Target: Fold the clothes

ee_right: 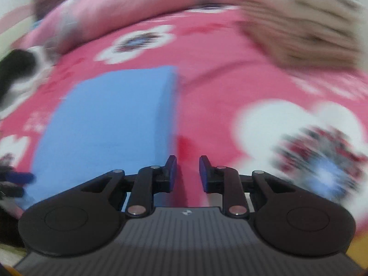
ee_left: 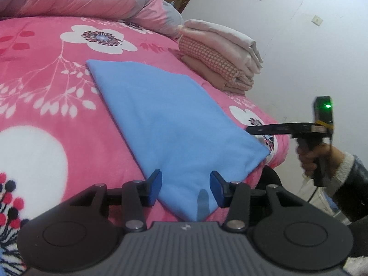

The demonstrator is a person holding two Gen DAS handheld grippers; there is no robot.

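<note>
Both grippers (ee_left: 185, 187) (ee_right: 188, 173) open, empty; blue cloth (ee_left: 165, 124) flat.

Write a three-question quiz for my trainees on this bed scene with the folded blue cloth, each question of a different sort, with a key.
1. True or false: the left claw is clamped on the blue cloth.
2. What lies beyond the cloth, near the wall? A) a stack of folded clothes B) a laundry basket C) a pair of shoes
3. Fill in: the bed cover is mainly ____ with white flowers.

Key: 1 false, its fingers stand apart around the near corner; 2 A, the stack of folded clothes; 3 pink.
</note>
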